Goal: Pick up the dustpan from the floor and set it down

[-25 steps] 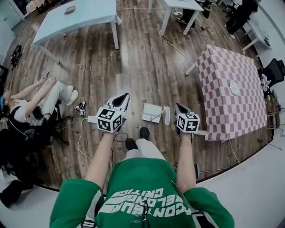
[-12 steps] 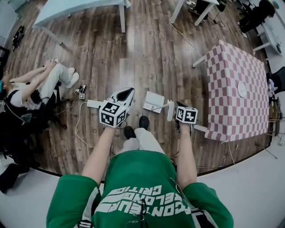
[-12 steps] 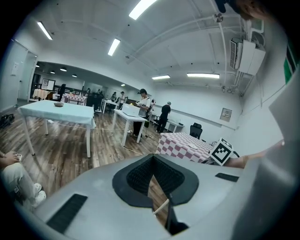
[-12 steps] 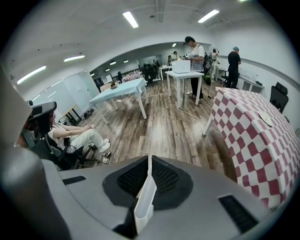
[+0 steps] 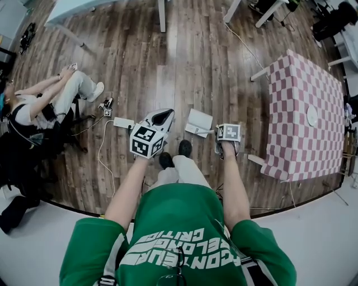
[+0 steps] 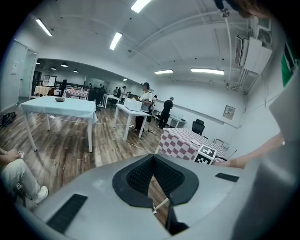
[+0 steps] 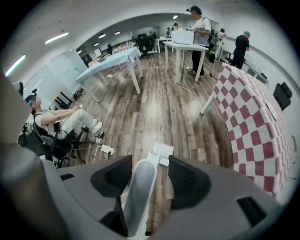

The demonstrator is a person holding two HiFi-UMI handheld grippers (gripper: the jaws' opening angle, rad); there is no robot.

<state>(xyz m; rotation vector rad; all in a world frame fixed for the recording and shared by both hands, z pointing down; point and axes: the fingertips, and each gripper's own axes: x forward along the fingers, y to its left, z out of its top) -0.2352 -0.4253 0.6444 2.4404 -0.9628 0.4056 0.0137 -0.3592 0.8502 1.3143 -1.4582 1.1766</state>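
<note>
The white dustpan lies flat on the wooden floor in front of the person's feet. Its long handle runs back between the jaws of my right gripper, which points steeply down at the floor. Those jaws are opening: the right pad stands clear of the handle and the left pad is close beside it. In the head view my right gripper is mostly hidden under its marker cube. My left gripper hovers to the left of the pan, shut and holding nothing; its pads meet at the tips.
A table with a pink checkered cloth stands close on the right. A seated person is at the left, with a power strip and cables on the floor beside my left gripper. White table legs stand farther off.
Both grippers have sunk toward the floor, the right one more, tipping to point downward. The dustpan came down with it and now rests on the boards.
</note>
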